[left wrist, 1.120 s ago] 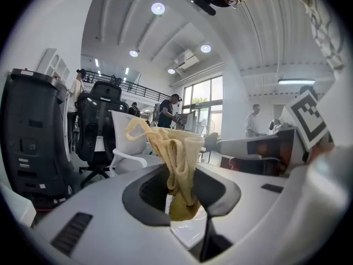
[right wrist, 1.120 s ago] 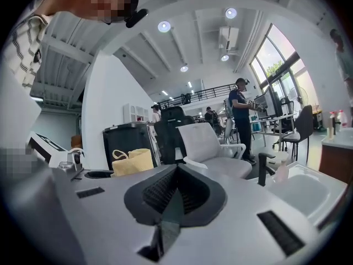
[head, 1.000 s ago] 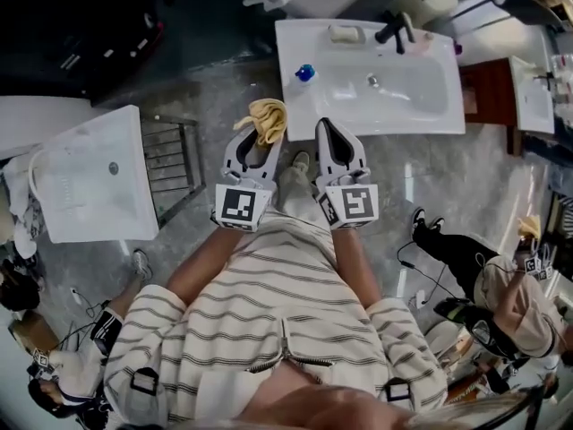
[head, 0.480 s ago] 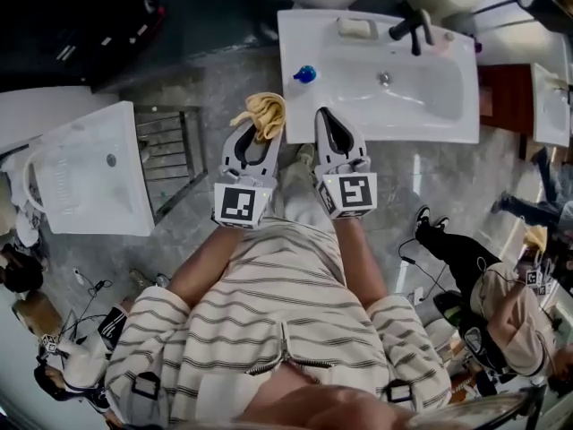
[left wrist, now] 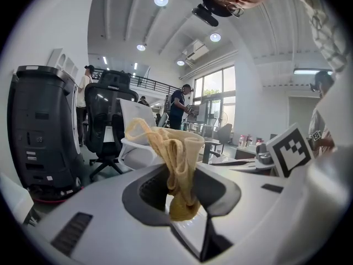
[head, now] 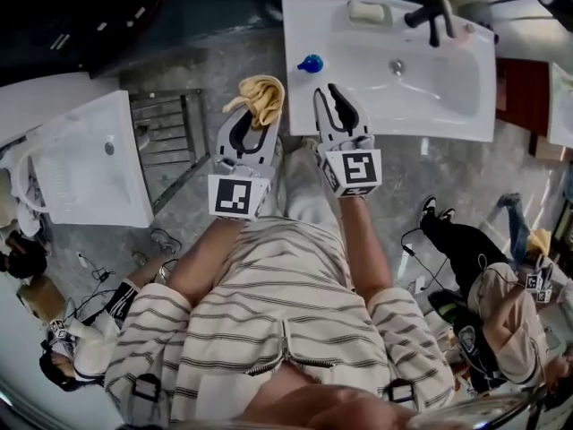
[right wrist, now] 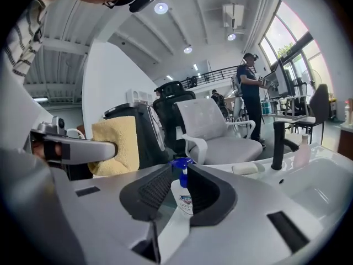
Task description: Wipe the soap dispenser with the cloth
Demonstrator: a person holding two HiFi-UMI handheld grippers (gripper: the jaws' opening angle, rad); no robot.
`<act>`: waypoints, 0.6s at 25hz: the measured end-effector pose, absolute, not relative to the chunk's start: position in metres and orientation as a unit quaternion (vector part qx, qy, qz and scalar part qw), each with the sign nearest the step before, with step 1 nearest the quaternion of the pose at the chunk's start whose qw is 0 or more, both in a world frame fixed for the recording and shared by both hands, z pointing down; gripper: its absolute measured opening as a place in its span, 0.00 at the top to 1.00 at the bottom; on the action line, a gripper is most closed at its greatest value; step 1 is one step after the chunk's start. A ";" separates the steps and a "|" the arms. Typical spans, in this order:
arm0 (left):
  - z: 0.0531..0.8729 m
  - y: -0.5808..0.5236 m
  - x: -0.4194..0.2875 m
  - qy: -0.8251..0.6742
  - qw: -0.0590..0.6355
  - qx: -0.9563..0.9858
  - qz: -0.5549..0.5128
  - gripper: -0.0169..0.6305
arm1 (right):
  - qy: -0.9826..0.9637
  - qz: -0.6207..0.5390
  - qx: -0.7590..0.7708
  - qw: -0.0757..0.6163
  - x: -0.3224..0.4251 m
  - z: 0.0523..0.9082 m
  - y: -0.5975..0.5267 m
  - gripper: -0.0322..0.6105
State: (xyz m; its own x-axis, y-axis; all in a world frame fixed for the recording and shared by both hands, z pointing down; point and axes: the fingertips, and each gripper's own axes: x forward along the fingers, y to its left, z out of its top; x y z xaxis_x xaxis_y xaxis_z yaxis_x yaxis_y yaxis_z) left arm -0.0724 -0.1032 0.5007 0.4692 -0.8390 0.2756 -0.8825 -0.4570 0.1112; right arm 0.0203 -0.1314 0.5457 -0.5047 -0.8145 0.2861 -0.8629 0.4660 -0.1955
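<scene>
Nearest to me, the left gripper (head: 251, 129) is clamped on the yellow cloth (head: 260, 98). In the left gripper view the cloth is bunched between the pads and its loose folds stand up past the tips. Just to its right, the right gripper (head: 330, 97) has its jaws a narrow way apart; they have just been opening, and nothing sits between the pads.

Through that gap in the right gripper view I see the soap dispenser (right wrist: 183, 194) beyond the tips and not touching them. It is a pale labelled bottle with a blue pump, upright on the near left corner of the white sink (head: 466, 106), just outside the bowl. The bowl shows only its drain (head: 396, 64).

On the sink's far rim a bar of soap (head: 367, 12) lies left of the black tap (head: 435, 16), and a small pale bottle (right wrist: 301, 151) stands right of the tap.

Off to the left, a second white basin (head: 85, 164) rests beside a metal rack (head: 168, 137).
</scene>
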 end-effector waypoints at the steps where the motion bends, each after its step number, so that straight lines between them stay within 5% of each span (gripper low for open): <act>1: 0.503 -0.104 -0.072 -0.507 0.121 0.849 0.092 0.80 | -0.853 0.160 0.491 0.079 0.020 0.550 -0.134 0.84; 15: 0.523 -0.105 -0.077 -0.515 0.134 0.841 0.097 0.80 | -0.860 0.135 0.479 0.115 0.007 0.583 -0.159 0.73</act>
